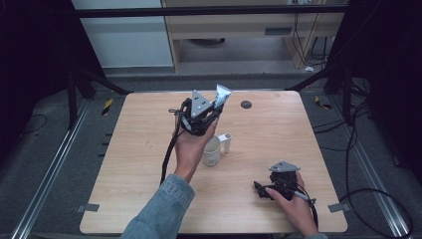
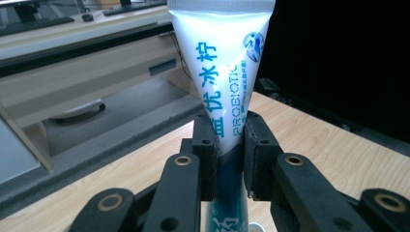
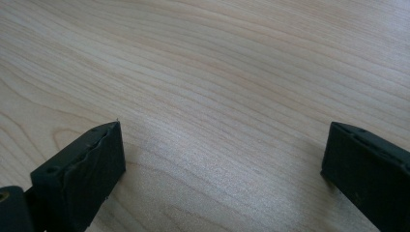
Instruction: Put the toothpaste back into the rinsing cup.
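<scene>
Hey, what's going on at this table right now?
A person holds a gripper in each hand. The left gripper is shut on a white toothpaste tube, holding it up above a white cup on the wooden table. The right gripper rests near the table's front edge, jaws open with nothing between them.

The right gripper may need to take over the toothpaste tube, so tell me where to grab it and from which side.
Grip the flat, wide upper half of the toothpaste tube, above where the left gripper already clamps it. Come in level from the side with the right gripper, its jaws open wide, closing across the thin faces; the tube stands upright with that end free.
</scene>
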